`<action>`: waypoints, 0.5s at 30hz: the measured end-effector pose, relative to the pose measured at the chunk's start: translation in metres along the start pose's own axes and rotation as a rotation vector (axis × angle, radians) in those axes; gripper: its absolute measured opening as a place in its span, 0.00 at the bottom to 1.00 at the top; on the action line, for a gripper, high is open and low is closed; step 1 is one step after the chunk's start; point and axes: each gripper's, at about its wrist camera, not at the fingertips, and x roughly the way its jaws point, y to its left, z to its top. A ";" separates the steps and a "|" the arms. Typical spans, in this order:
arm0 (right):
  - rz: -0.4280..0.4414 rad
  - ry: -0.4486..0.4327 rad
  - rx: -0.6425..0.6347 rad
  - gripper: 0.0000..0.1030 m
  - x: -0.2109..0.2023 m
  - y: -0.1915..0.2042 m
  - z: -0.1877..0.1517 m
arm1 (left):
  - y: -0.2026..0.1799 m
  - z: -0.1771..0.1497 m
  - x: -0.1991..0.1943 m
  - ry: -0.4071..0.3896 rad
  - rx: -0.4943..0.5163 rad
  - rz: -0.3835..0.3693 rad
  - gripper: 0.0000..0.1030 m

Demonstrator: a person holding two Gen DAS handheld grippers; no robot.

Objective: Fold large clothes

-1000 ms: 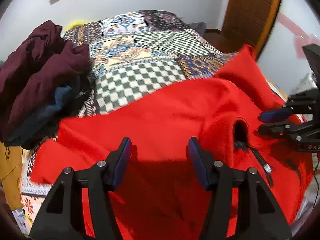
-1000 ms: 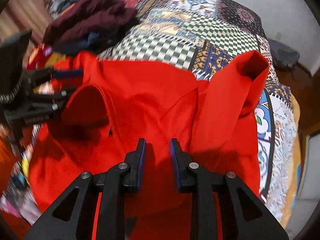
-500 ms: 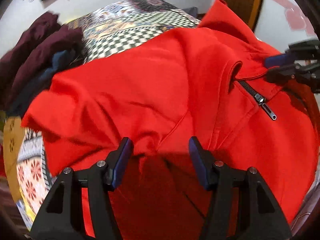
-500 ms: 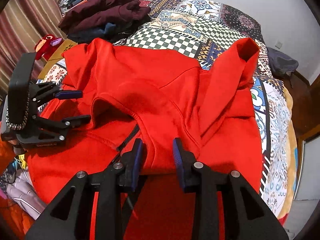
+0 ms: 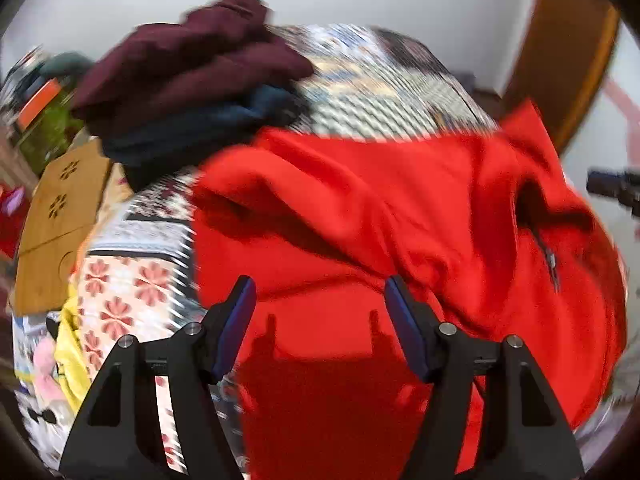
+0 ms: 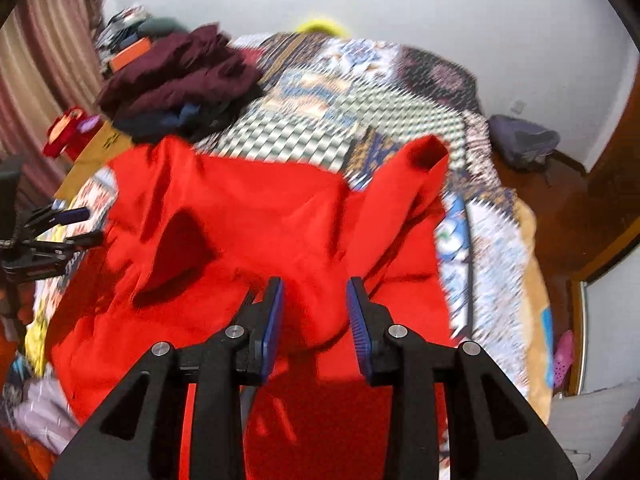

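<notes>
Left claw (image 5: pixel 318 294) jaws wide apart, just been opening, nothing clamped, hovering over the rumpled red zip-neck fleece garment (image 5: pixel 400 220). Right claw (image 6: pixel 315 294) jaws apart too, just opened a bit, red cloth bunched between them, pads not pressing it. Garment spread on the patchwork-quilt bed (image 6: pixel 320 120); maroon and navy clothes pile (image 6: pixel 176 76) at far left.
</notes>
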 end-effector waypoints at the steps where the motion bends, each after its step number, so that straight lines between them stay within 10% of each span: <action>1: -0.012 -0.008 0.019 0.29 0.002 -0.004 0.006 | 0.006 0.005 -0.002 -0.011 -0.030 0.001 0.64; 15: -0.050 0.025 0.221 0.54 0.068 -0.065 0.061 | 0.042 0.048 0.051 0.049 -0.289 -0.194 0.64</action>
